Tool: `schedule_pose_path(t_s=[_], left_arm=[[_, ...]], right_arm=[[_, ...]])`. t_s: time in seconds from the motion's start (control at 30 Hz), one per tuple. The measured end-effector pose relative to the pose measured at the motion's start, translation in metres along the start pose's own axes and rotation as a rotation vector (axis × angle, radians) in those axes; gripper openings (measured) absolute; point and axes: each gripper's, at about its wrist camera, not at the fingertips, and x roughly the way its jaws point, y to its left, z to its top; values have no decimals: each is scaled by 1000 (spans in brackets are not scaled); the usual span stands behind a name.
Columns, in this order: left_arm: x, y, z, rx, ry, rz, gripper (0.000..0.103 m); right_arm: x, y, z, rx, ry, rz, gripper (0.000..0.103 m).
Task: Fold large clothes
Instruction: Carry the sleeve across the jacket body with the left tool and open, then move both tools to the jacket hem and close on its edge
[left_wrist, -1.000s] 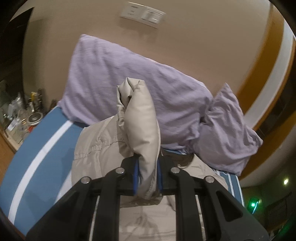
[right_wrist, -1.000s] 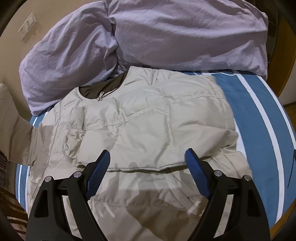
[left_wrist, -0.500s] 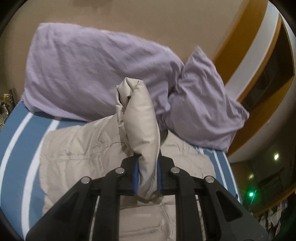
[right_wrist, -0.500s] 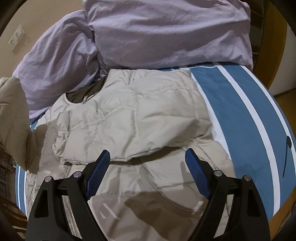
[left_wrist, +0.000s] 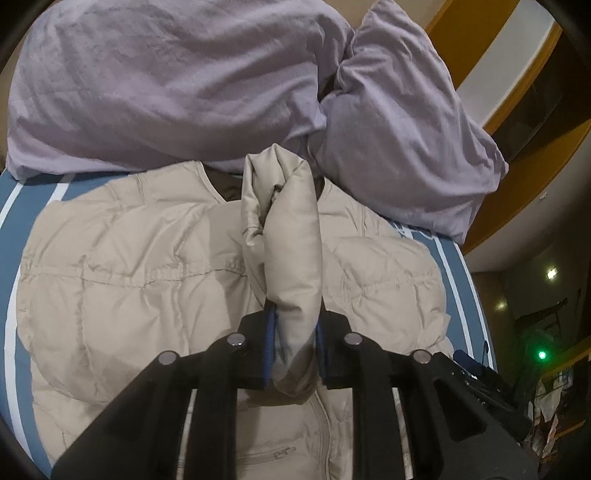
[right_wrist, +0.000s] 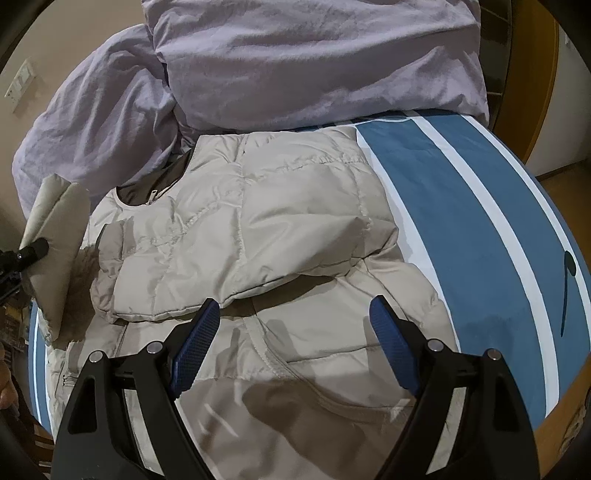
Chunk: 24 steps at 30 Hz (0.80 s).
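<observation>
We find the left claw (left_wrist: 293, 354) clamped on a bunched fold of the beige padded jacket (left_wrist: 122, 295), the gathered cloth standing up between its blue pads (left_wrist: 270, 349) and rising above the garment's body. In the right wrist view the same lifted fold (right_wrist: 55, 236) appears at the left edge, held off the surface. We find the right claw (right_wrist: 293, 341) with its jaws wide apart, holding nothing, poised over the lower front of the jacket; whether its fingertips touch the cloth we cannot tell. The jacket lies flat on the bed (right_wrist: 476, 221), collar toward the pillows, with one side already folded across its front, that flap's edge lying just ahead of the right claw. A zip and a small pocket show near the hem in the left wrist view. The bed cover is blue with white stripes. Two lilac pillows (left_wrist: 155, 85) rest against the wall, touching the jacket's collar end.
</observation>
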Motion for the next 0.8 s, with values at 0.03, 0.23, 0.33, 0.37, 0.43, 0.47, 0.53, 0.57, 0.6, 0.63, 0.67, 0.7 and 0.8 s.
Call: schedule_pose_path(t_s=[0.03, 0.23, 0.33, 0.37, 0.43, 0.47, 0.53, 0.57, 0.6, 0.63, 0.67, 0.7, 0.8], left_arm=[[-1, 0, 1, -1, 3, 0, 25], [-11, 2, 9, 4, -39, 2, 47], [-11, 9, 13, -1, -48, 33, 47], [-9, 12, 14, -4, -47, 41, 47], [-2, 16, 16, -3, -43, 78, 47], [3, 18, 15, 0, -36, 96, 47], [13, 19, 14, 10, -22, 117, 47], [17, 18, 13, 15, -15, 124, 47], [25, 17, 11, 22, -2, 135, 47], [32, 17, 9, 27, 12, 142, 47], [36, 16, 7, 31, 22, 146, 47], [45, 15, 4, 38, 40, 155, 47], [66, 14, -7, 51, 88, 173, 47]], right_arm=[[1, 0, 0, 0, 1, 0, 85], [2, -3, 1, 7, 0, -2, 85], [2, -6, 1, 15, 0, -4, 85], [3, -6, 1, 16, 0, -5, 85], [3, -7, 0, 18, 2, -8, 85], [3, -8, 0, 17, 3, -8, 85], [3, -9, 1, 18, 4, -11, 85], [3, -9, 1, 18, 4, -12, 85], [3, -10, 1, 18, 5, -15, 85], [3, -10, 1, 19, 6, -17, 85], [4, -11, 1, 20, 7, -18, 85], [4, -12, 1, 21, 8, -21, 85], [5, -12, 0, 20, 13, -29, 85]])
